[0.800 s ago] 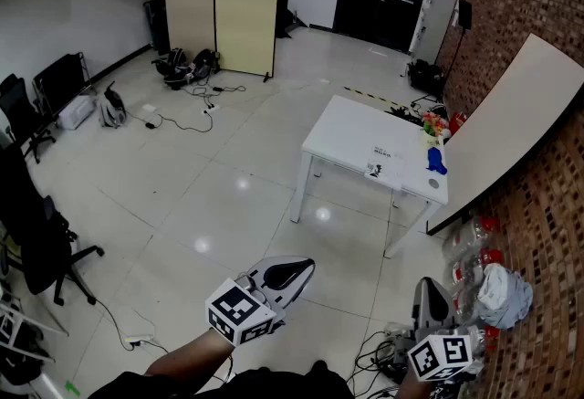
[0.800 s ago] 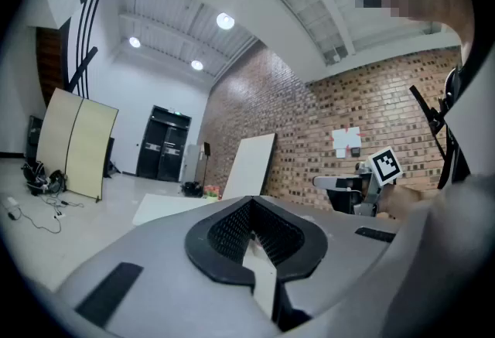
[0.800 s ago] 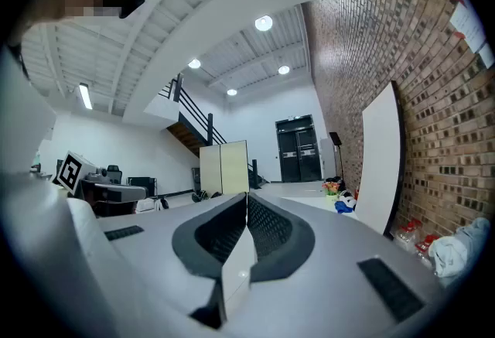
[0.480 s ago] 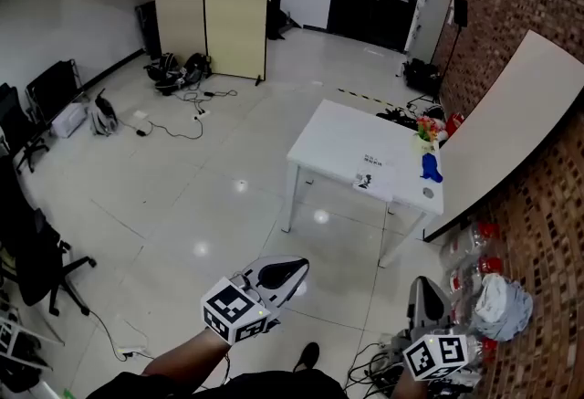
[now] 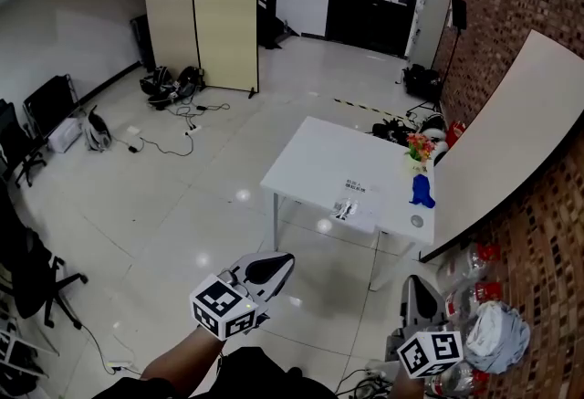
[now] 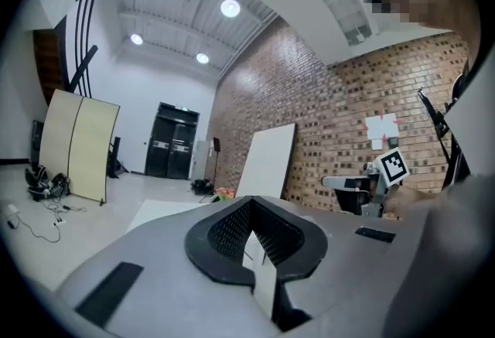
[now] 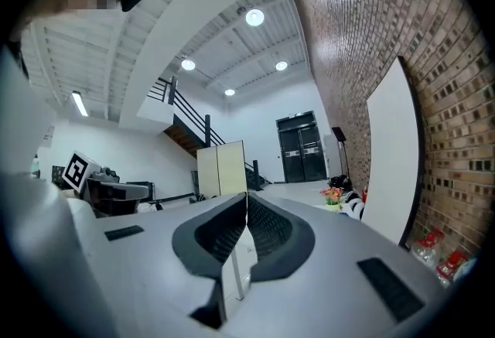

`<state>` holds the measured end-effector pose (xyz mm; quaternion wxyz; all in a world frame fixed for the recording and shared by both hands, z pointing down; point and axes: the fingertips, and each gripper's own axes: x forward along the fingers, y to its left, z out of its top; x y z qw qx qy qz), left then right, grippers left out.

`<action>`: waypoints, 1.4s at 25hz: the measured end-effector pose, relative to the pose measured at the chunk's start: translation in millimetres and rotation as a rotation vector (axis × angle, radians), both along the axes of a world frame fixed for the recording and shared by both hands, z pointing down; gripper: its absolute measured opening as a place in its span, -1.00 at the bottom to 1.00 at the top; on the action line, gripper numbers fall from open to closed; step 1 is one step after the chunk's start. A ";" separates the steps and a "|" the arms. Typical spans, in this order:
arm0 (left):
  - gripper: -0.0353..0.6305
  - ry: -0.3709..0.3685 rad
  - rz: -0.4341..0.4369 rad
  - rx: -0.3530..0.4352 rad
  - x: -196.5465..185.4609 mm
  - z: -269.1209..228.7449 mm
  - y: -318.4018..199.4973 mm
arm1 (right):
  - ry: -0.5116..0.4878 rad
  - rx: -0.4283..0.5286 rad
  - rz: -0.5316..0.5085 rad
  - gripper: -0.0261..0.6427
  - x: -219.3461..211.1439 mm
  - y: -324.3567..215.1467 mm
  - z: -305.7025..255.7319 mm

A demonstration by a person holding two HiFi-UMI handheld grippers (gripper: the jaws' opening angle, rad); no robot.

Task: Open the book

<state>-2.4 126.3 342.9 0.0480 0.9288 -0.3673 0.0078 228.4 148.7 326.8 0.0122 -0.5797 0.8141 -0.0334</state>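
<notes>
A white table (image 5: 310, 160) stands some way ahead in the head view. On it, near its front edge, lies a thin white book (image 5: 350, 204) with dark print, closed as far as I can tell. My left gripper (image 5: 281, 262) is held level in the air at the lower middle, shut and empty. My right gripper (image 5: 413, 285) is at the lower right, also shut and empty. Both are far short of the table. In the left gripper view the jaws (image 6: 249, 203) meet tip to tip, as they do in the right gripper view (image 7: 246, 196).
A blue vase with flowers (image 5: 421, 178) and a small round object (image 5: 416, 221) stand at the table's right end. A big white board (image 5: 511, 123) leans on the brick wall. Bottles and a cloth bundle (image 5: 493, 333) lie at the right. Folding screens (image 5: 205, 23) stand far left.
The table has come nearer and slid left and lower in the head view as the person walks towards it. Both grippers keep their places at the bottom, still shut.
</notes>
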 end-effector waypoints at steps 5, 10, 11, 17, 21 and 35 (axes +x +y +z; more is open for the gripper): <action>-0.91 -0.016 0.005 -0.002 19.1 3.4 -63.4 | -0.010 -0.011 -0.014 -0.92 7.8 -65.0 6.3; -0.91 -0.013 0.036 -0.017 23.3 14.8 -138.0 | -0.018 -0.028 0.028 -0.92 12.3 -139.9 15.8; -0.91 -0.011 0.044 -0.018 21.1 16.8 -154.6 | -0.017 -0.026 0.039 -0.92 10.7 -155.8 15.2; -0.91 -0.012 0.095 -0.018 0.3 26.6 -252.7 | -0.003 -0.033 0.098 -0.92 -8.3 -251.5 14.7; -0.91 -0.018 0.119 -0.040 -0.5 35.0 -313.0 | -0.007 -0.067 0.138 -0.92 -7.6 -304.3 27.5; -0.91 -0.070 0.103 -0.153 76.1 93.4 -470.7 | 0.013 -0.202 0.143 -0.92 66.5 -461.1 88.9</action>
